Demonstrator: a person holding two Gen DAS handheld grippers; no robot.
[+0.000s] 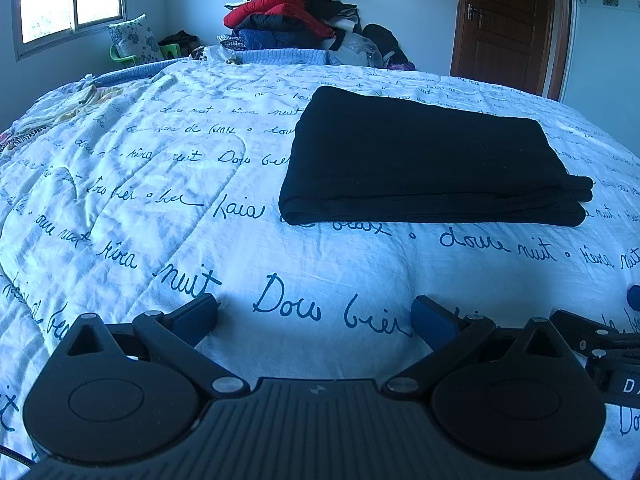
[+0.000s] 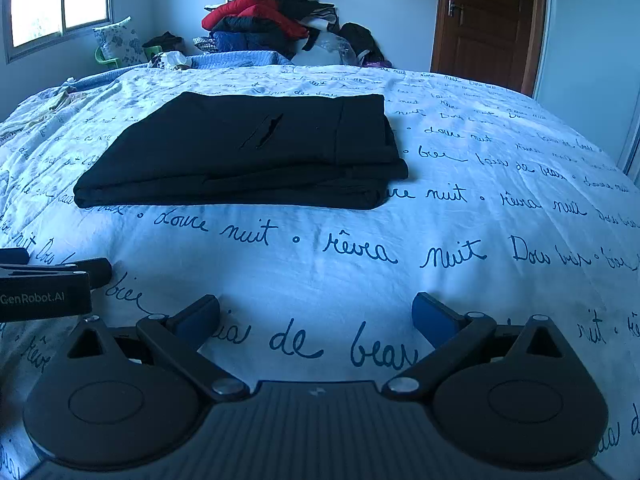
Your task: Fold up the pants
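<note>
Both grippers hover low over a script-printed bedspread (image 1: 168,208), the left gripper (image 1: 314,316) and right gripper (image 2: 316,316) each with jaws spread wide, gripping nothing. Black pants (image 1: 424,160) lie folded in a flat stack on the bed, well ahead of both. Their fabric detail is lost in shadow in the left view; only the right wrist view shows a pocket slit (image 2: 266,130). A clothes pile (image 2: 272,16) stands against the far wall.

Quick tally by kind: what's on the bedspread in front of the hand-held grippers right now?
Folded black pants: 1
Left hand-held gripper, open, empty: 1
Right hand-held gripper, open, empty: 1
Total: 3
Both hover over the bedspread, apart from the pants.
</note>
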